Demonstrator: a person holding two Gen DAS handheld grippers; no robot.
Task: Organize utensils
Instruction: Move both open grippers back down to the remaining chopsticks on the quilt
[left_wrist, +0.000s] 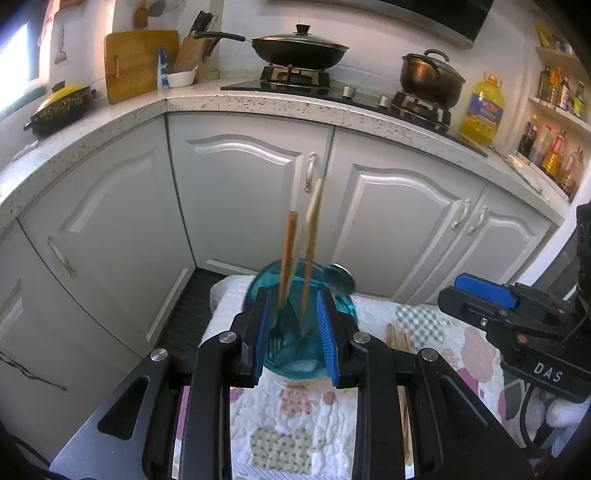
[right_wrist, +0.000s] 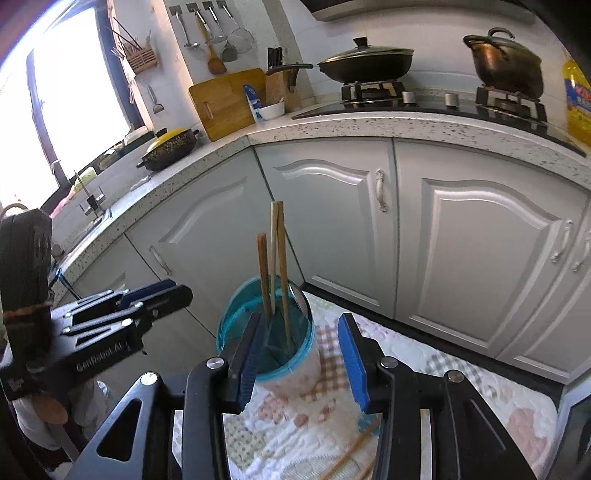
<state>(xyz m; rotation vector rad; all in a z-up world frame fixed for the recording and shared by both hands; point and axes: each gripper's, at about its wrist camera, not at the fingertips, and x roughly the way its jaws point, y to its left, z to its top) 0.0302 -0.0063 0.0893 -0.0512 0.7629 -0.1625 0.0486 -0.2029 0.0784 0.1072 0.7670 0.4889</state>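
A clear teal cup (left_wrist: 295, 363) stands upright on a quilted patchwork cloth (left_wrist: 295, 424). Several wooden chopsticks (left_wrist: 288, 254) and a metal spoon (left_wrist: 338, 277) stand in it. My left gripper (left_wrist: 293, 310) is open, its blue pads level with the cup's sides and nothing pressed between them. In the right wrist view that gripper (right_wrist: 166, 291) sits just left of the cup (right_wrist: 295, 343), apart from it. My right gripper (right_wrist: 300, 325) is open with nothing in it, the cup just beyond its left pad. More chopsticks (right_wrist: 354, 454) lie loose on the cloth (right_wrist: 461, 387).
White cabinet doors (left_wrist: 240, 192) rise close behind the table, across a dark floor strip (left_wrist: 192, 306). On the speckled counter (left_wrist: 258, 101) are a lidded wok (left_wrist: 299, 50), a pot (left_wrist: 430, 75), an oil bottle (left_wrist: 482, 110) and a cutting board (left_wrist: 136, 62).
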